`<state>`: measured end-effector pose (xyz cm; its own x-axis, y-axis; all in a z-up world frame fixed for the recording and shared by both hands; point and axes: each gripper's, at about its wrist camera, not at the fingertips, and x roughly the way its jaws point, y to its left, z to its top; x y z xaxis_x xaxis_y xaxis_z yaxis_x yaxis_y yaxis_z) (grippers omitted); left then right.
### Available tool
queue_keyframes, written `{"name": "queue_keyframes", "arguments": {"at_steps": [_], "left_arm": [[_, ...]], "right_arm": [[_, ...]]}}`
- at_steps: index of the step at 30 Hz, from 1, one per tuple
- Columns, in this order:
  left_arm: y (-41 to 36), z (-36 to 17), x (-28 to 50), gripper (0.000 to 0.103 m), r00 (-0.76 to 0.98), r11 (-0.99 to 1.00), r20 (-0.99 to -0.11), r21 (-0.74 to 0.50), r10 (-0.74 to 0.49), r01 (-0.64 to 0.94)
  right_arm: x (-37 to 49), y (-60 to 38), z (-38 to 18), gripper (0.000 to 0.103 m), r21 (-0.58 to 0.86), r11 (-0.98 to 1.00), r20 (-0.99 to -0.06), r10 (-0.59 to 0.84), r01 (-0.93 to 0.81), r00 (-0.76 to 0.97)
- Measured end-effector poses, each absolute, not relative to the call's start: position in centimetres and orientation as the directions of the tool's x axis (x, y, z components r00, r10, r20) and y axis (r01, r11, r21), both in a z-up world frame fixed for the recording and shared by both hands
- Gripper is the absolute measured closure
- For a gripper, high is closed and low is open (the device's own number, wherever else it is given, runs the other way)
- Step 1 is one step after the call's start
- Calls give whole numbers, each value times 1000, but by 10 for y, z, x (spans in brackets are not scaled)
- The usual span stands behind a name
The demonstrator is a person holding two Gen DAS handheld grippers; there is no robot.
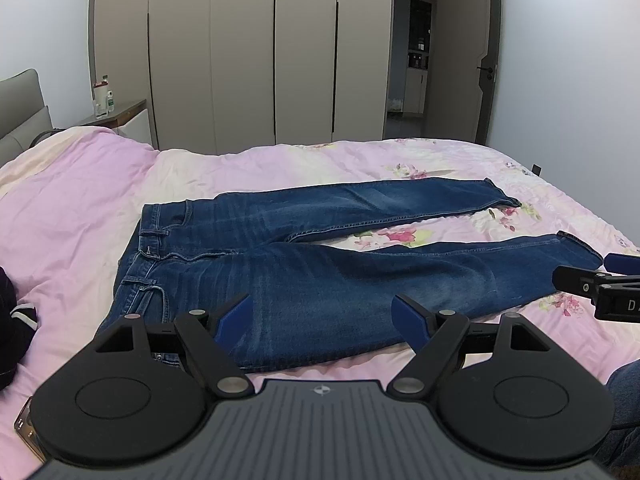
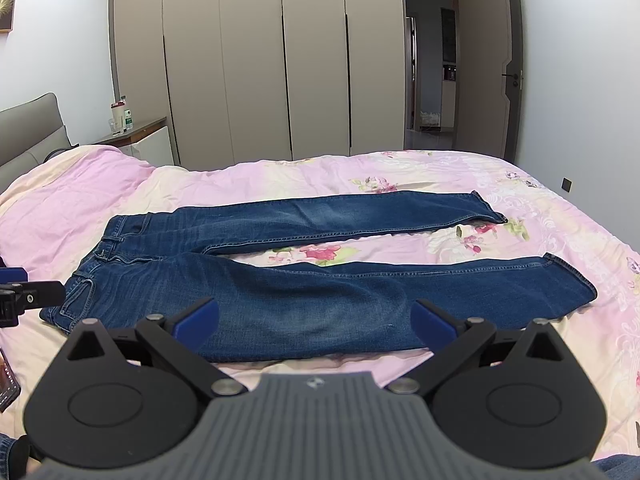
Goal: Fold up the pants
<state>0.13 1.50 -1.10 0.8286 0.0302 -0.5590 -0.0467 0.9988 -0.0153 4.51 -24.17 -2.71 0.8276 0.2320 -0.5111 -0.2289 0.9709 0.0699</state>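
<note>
Left wrist view showed the jeans (image 1: pixel 304 264) spread flat on the bed (image 1: pixel 80 200), waistband toward the left of the frame and both legs running out to the right, parted in a narrow V with the flowered cover showing between them. The left gripper (image 1: pixel 322 320) hovered above the near leg's thigh with its blue pads spread wide, grasping nothing. At the right edge of that frame the right gripper (image 1: pixel 600 280) poked in near the cuff of the near leg.

From the right wrist view, the right gripper (image 2: pixel 316 322) was likewise released, its pads wide apart over the near leg's knee region, while the left gripper (image 2: pixel 24 292) showed at the left edge beside the waistband corner. Whether either gripper touched the cloth was hard to judge from these angles; both looked just above it.

The pants lay unfolded, so the step in hand seemed to be the first fold, leg over leg. Doing it well would likely mean pinching the near leg's outer edge at two spread points, one by the waistband corner and one by the cuff, catching both layers of denim. Lifting both ends together and carrying them toward the top of the frame should keep the seam straight, so the near leg lands squarely on the far leg (image 2: pixel 340 216). Uneven lifting would probably drag the crotch and wrinkle the thigh.
</note>
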Motion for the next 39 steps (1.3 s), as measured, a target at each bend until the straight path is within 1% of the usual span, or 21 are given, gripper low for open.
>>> {"name": "queue_keyframes", "arguments": {"at_steps": [7, 10, 12, 14, 15, 16, 17, 18, 20, 21, 22, 25, 29, 31, 33, 36, 39], "left_arm": [[14, -15, 8, 11, 816, 999, -577, -1, 29, -37], [15, -21, 16, 11, 797, 999, -604, 45, 19, 10], [18, -28, 21, 15, 783, 995, -622, 93, 20, 49], [23, -35, 27, 23, 765, 987, -644, 136, 19, 90], [27, -39, 30, 25, 757, 982, -653, 157, 20, 110], [31, -43, 33, 27, 750, 976, -661, 179, 24, 127], [36, -46, 35, 29, 744, 969, -667, 201, 31, 140], [41, -49, 39, 30, 738, 961, -674, 228, 40, 157], [52, -55, 44, 32, 724, 934, -688, 290, 51, 209], [57, -59, 47, 33, 715, 915, -697, 324, 61, 238], [62, -64, 49, 34, 703, 895, -707, 360, 77, 265], [82, -85, 59, 34, 641, 837, -758, 425, 120, 346], [106, -124, 68, 34, 575, 736, -794, 506, 195, 449], [112, -145, 74, 34, 556, 685, -793, 550, 250, 478], [116, -163, 81, 34, 541, 654, -794, 568, 277, 499], [117, -187, 88, 34, 548, 589, -780, 605, 304, 535], [117, -204, 95, 31, 543, 530, -775, 623, 322, 575]], "right_arm": [[49, -240, -29, 5, 63, 969, -513, 237, -239, 825], [56, -239, -31, 5, 46, 965, -519, 245, -260, 819], [65, -240, -34, 5, 31, 960, -533, 252, -279, 808], [76, -243, -41, 5, 14, 955, -556, 255, -297, 791], [82, -246, -45, 7, 4, 952, -570, 254, -306, 782], [90, -249, -50, 11, -10, 950, -587, 247, -312, 771], [98, -251, -55, 18, -23, 948, -606, 239, -318, 758], [106, -255, -59, 21, -36, 946, -624, 231, -323, 747], [123, -263, -67, 32, -69, 941, -653, 209, -332, 728], [132, -268, -71, 35, -89, 937, -665, 196, -337, 720], [141, -273, -74, 41, -110, 932, -675, 186, -346, 714], [167, -292, -84, 46, -156, 920, -701, 154, -360, 696], [204, -318, -108, 46, -229, 896, -744, 90, -379, 662], [220, -330, -126, 46, -295, 864, -766, 40, -407, 642], [232, -342, -147, 45, -373, 816, -775, -12, -441, 632], [243, -361, -176, 42, -475, 726, -780, -85, -497, 621], [250, -384, -197, 37, -541, 642, -777, -133, -543, 616]]}}
